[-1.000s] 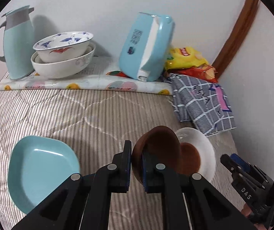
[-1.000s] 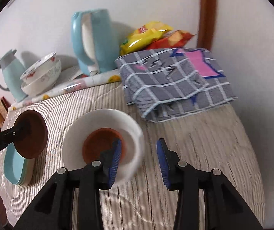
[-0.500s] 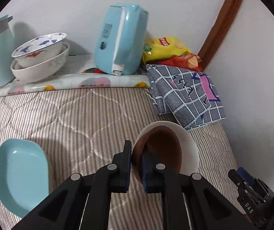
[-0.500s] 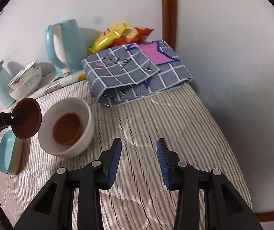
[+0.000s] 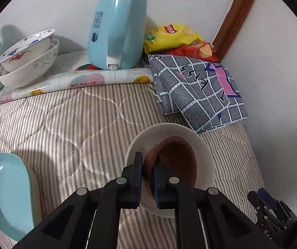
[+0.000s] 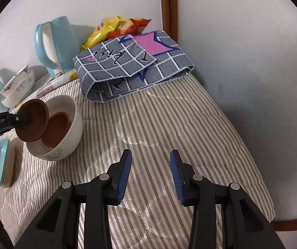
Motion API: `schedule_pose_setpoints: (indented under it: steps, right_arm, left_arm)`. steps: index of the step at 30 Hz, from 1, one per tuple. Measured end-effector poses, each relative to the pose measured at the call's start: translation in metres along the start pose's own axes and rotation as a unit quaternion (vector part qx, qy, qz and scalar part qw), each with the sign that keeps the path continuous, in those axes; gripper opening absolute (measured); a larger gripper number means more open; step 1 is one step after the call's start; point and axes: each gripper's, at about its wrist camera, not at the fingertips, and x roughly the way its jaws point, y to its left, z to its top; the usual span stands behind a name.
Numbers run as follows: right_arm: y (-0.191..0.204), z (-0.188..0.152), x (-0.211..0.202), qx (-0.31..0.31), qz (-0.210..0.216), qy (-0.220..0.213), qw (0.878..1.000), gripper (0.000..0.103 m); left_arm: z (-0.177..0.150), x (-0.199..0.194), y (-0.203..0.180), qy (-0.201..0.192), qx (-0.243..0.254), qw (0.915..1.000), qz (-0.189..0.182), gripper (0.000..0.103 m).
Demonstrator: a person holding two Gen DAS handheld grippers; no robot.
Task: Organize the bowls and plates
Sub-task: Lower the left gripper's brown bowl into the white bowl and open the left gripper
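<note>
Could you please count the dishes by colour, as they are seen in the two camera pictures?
Brown: 2, one small dish gripped by the left gripper, one small dish inside the plain white bowl.
White: 3, the plain white bowl and two stacked patterned bowls.
Light blue: 1, a plate.
Total: 6

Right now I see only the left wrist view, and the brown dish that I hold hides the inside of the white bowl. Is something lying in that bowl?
Observer: Yes. The right wrist view shows a second brown dish leaning inside the white bowl.
Operator: And the right gripper, does it hold anything?
Observer: No. The right gripper is open and empty, over the bare striped cover, apart from the bowl.
</note>
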Motion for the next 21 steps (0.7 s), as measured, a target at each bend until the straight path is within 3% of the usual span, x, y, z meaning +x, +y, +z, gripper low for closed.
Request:
schedule_pose_setpoints:
  steps: [21]
  right_arm:
    - [-0.007,-0.006,0.005,0.028,0.019,0.02,0.999,0.041]
  left_arm:
    - [0.002,0.026,-0.009,0.025,0.004,0.9997,-0.002,0.01]
